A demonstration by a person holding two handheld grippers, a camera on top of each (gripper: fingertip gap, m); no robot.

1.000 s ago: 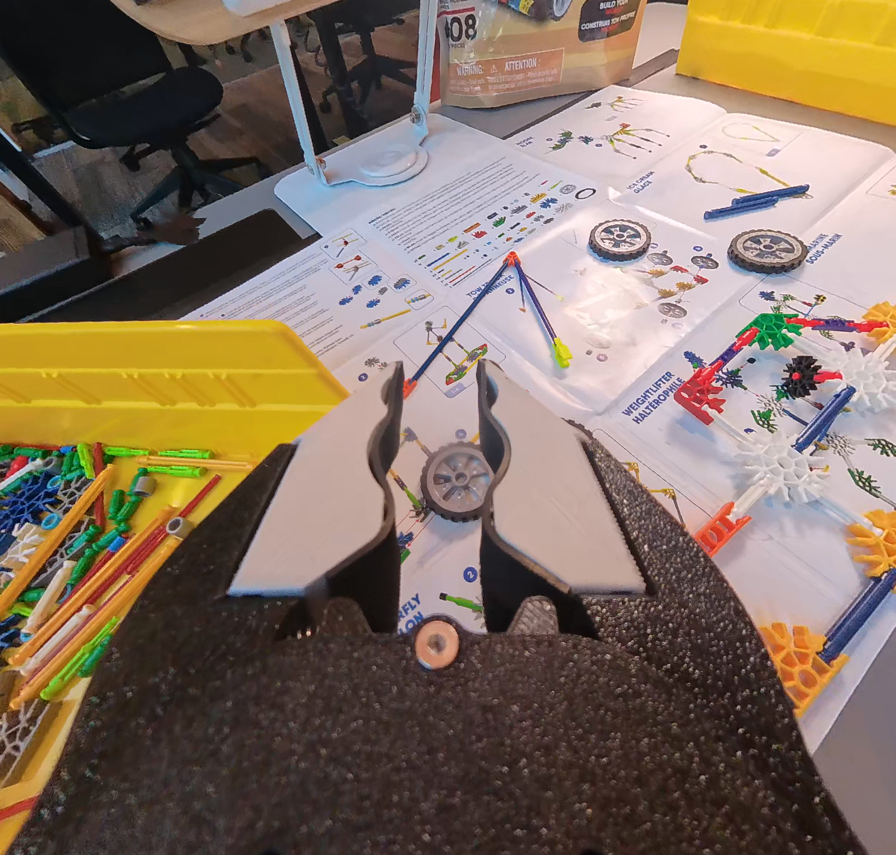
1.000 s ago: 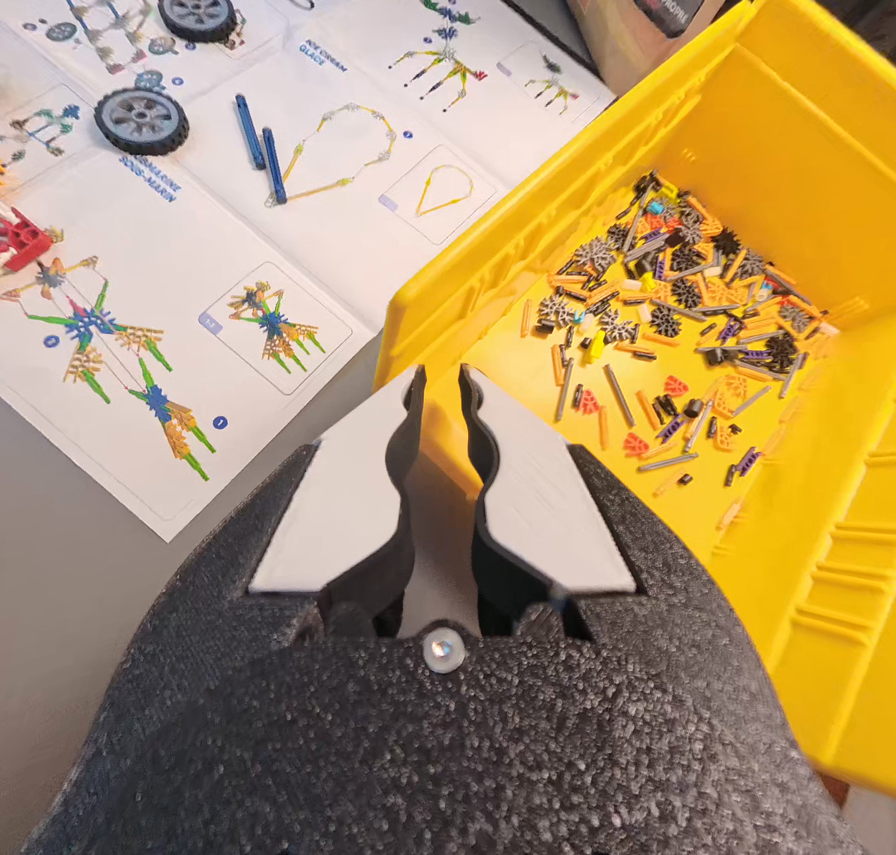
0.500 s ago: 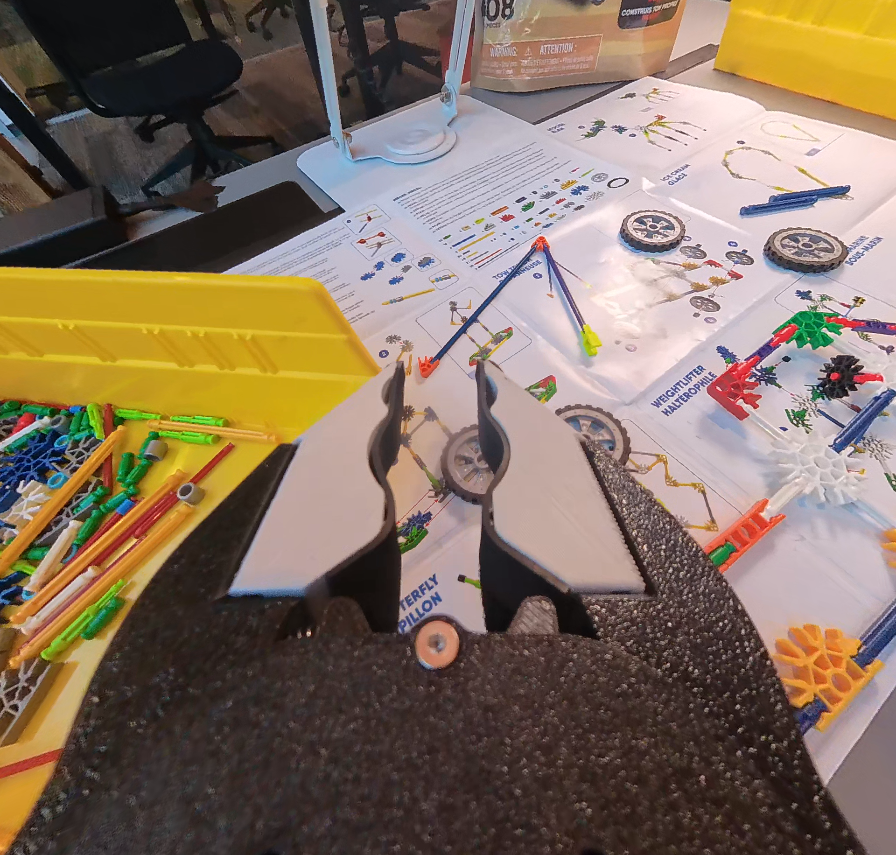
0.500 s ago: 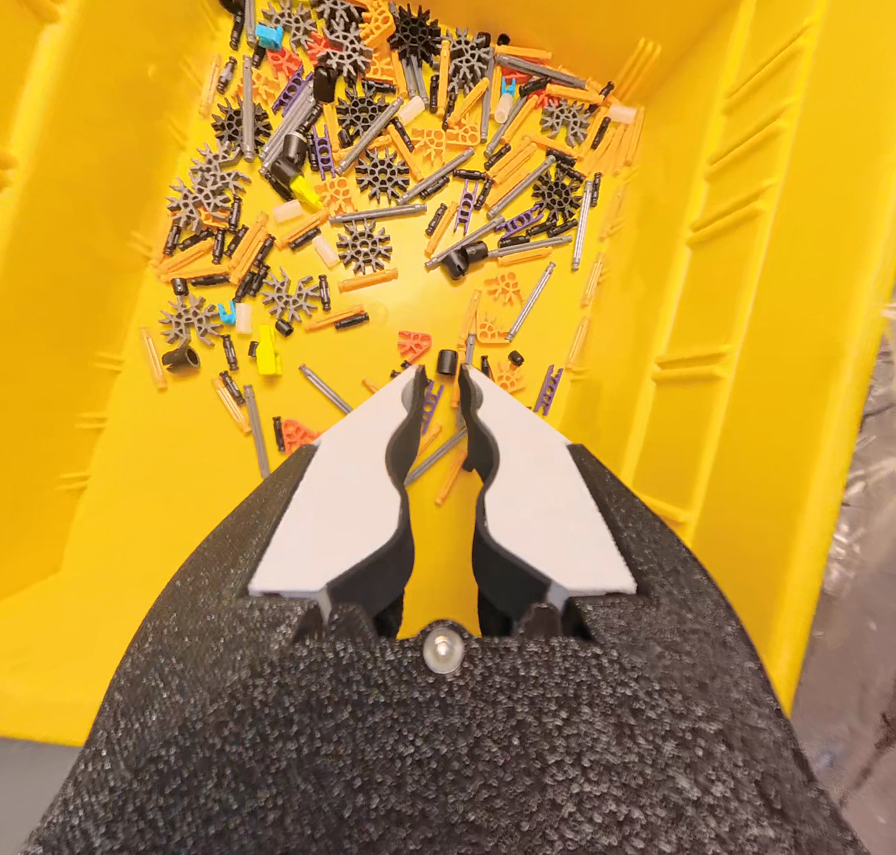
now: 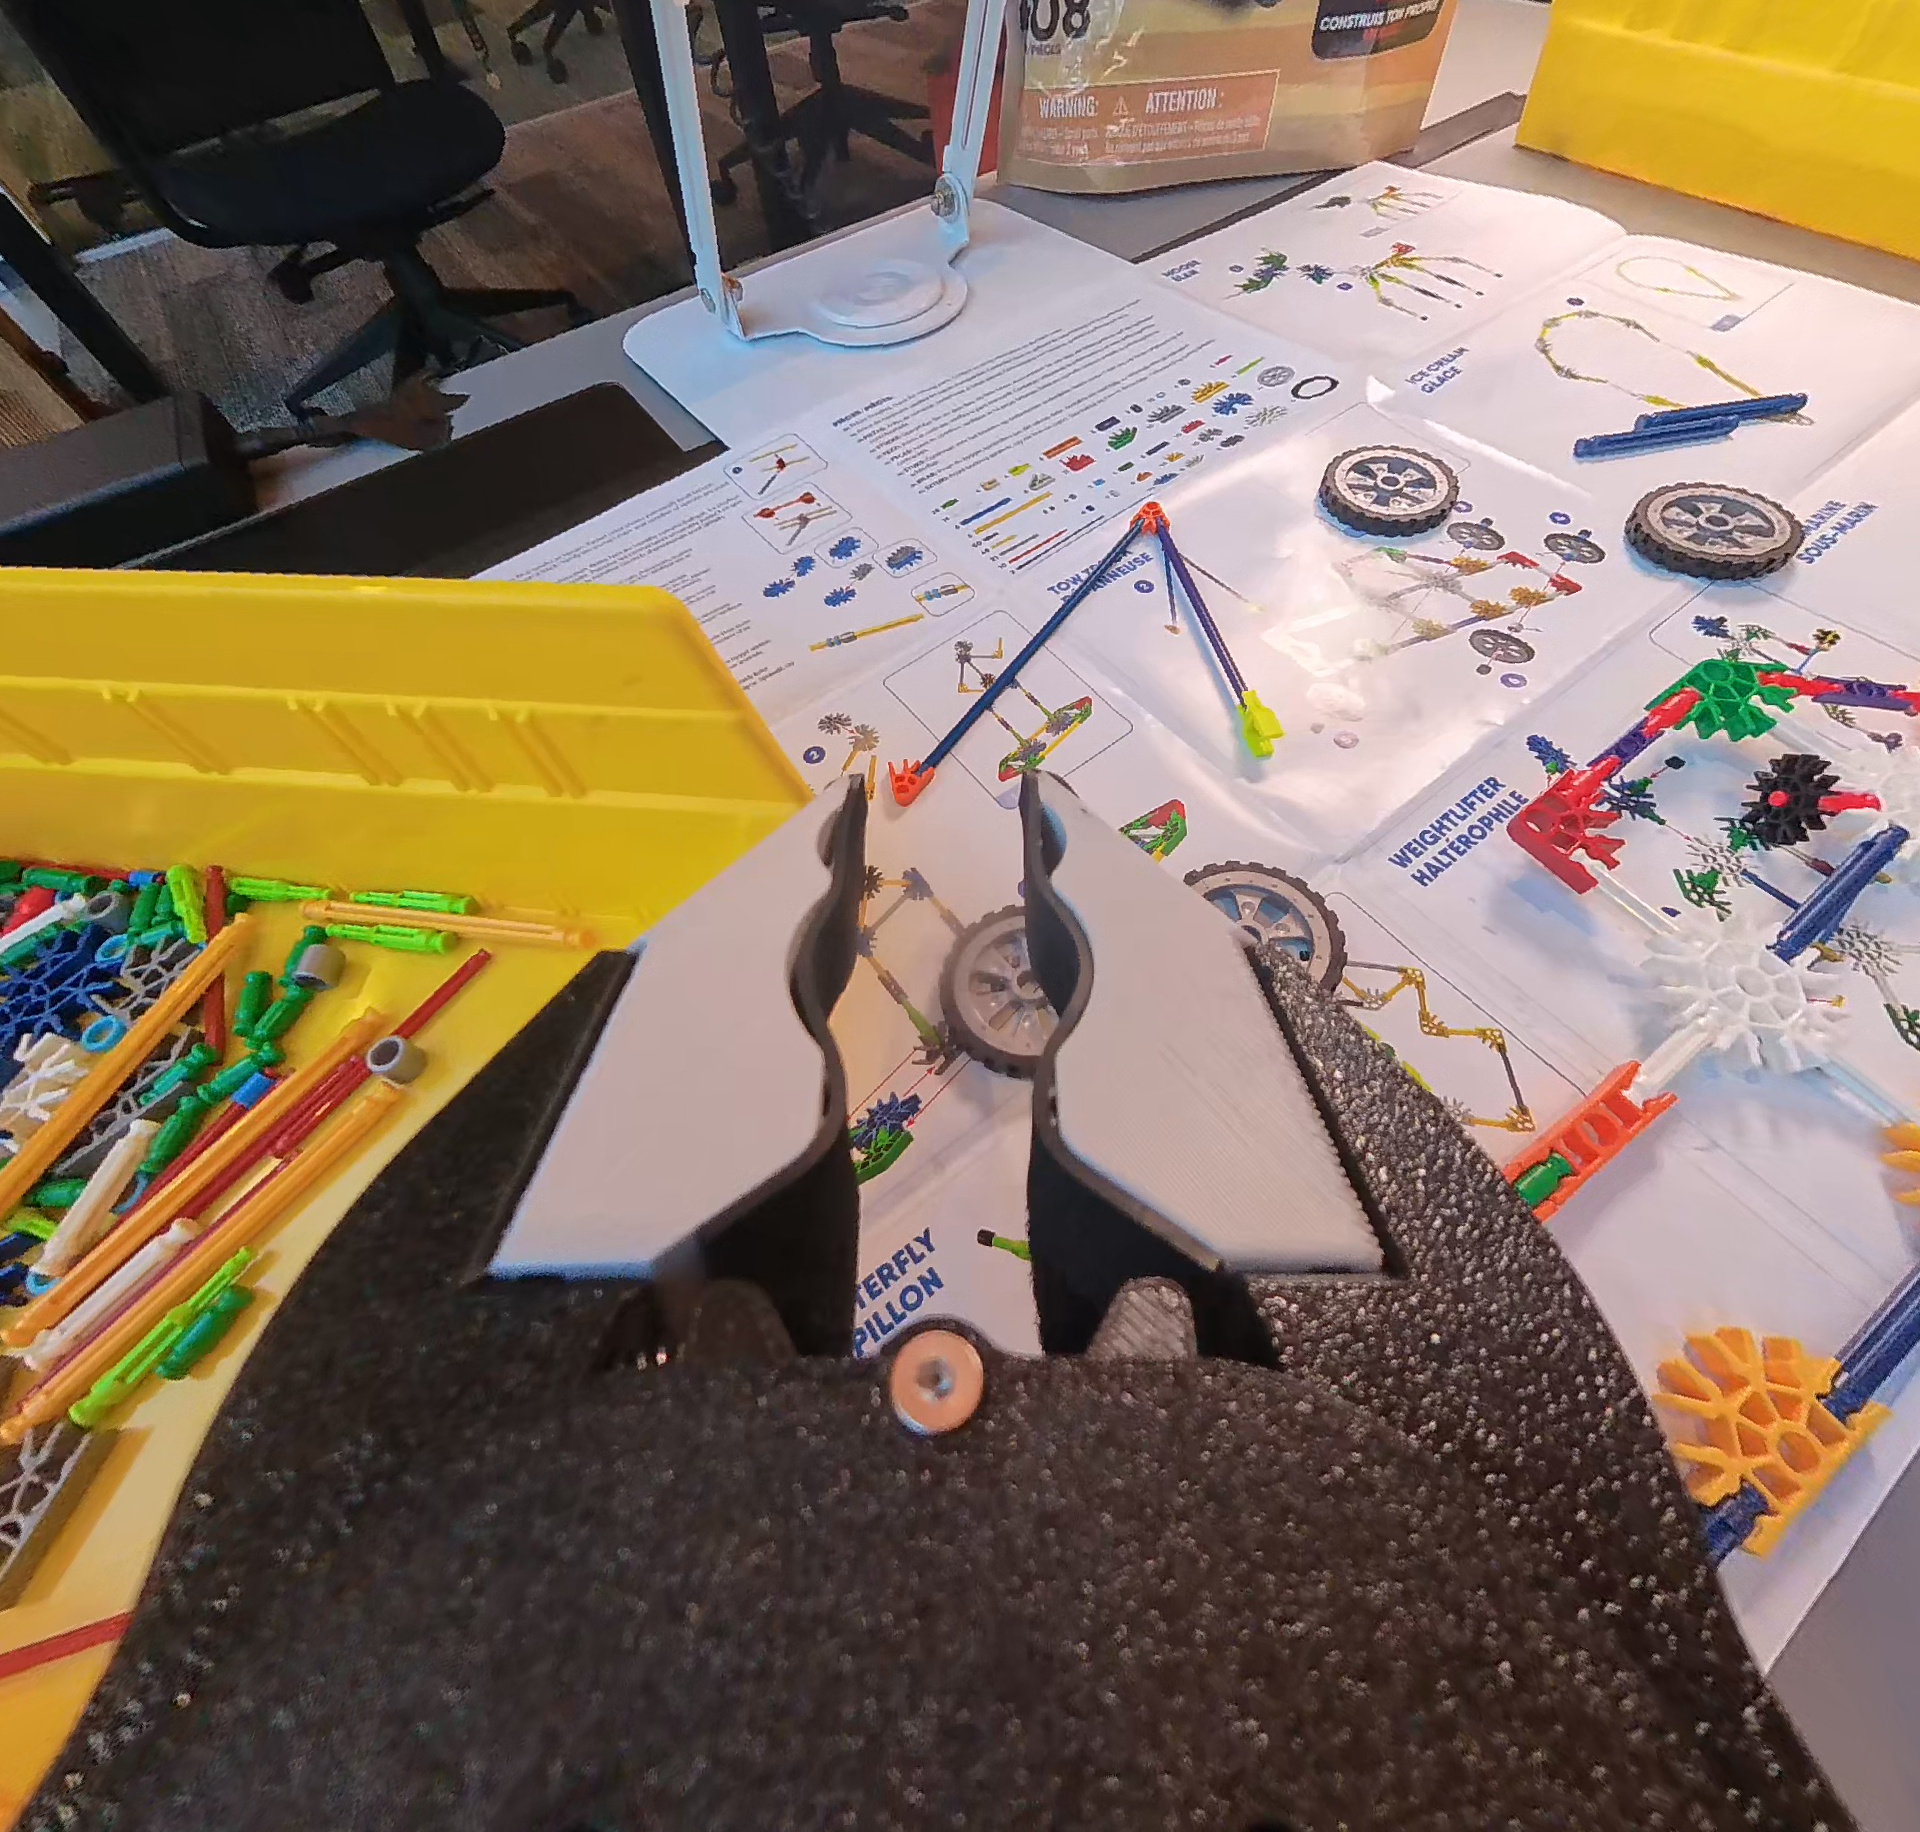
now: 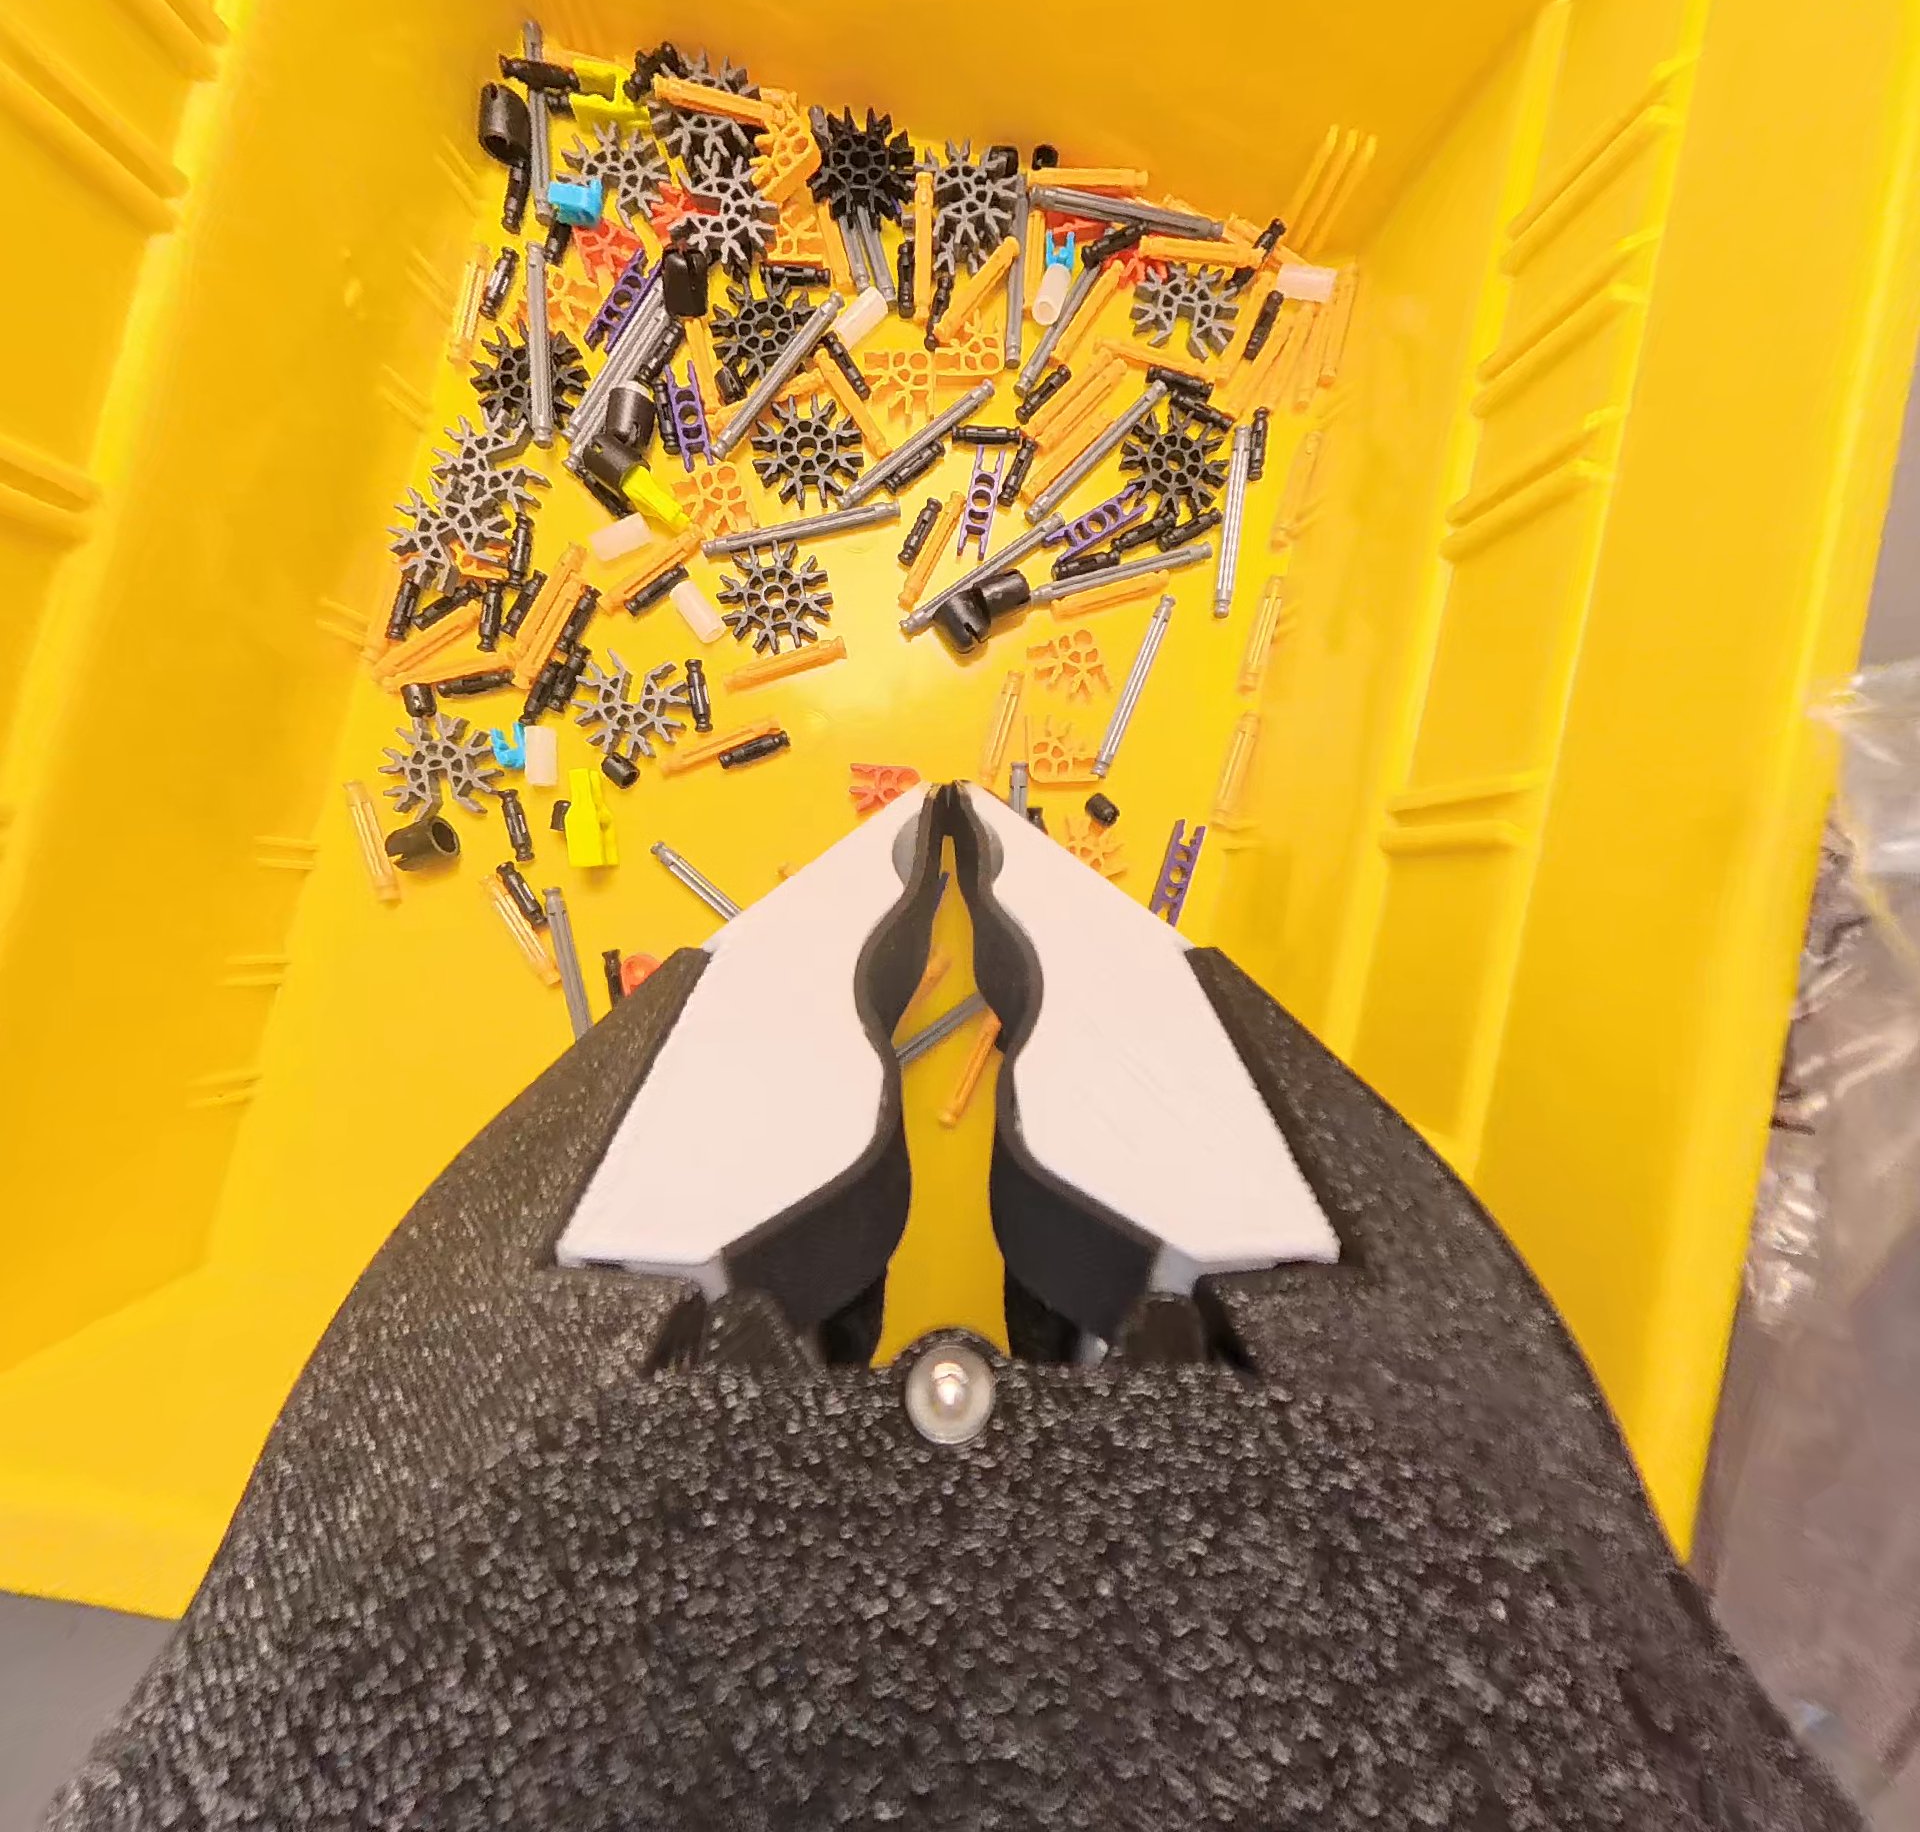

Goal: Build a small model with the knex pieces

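Desk clutter around two yellow bins
Instruction sheet [image 5: 1091, 411] under wheels [image 5: 1387, 492], blue rods [image 5: 1688, 421]; lamp base [image 5: 883, 296], box [image 5: 1226, 47], chair [image 5: 312, 141] behind; bin [image 6: 1558, 639] holds small connectors [image 6: 831, 432]

Printed writing, left wrist view:
- Tan cardboard toy box [image 5: 1226, 47], far edge of grey tabletop [image 5: 1860, 1657]: large white numerals, a dark oval badge with pale lettering, and an orange-framed notice strip.
- White folded instruction sheet [image 5: 1091, 380]: a block of small black print, blue capital headings beside the model drawings, and small numbered blue dots.

Right wrist view: deep yellow plastic bin [image 6: 1558, 432], no writing legible.
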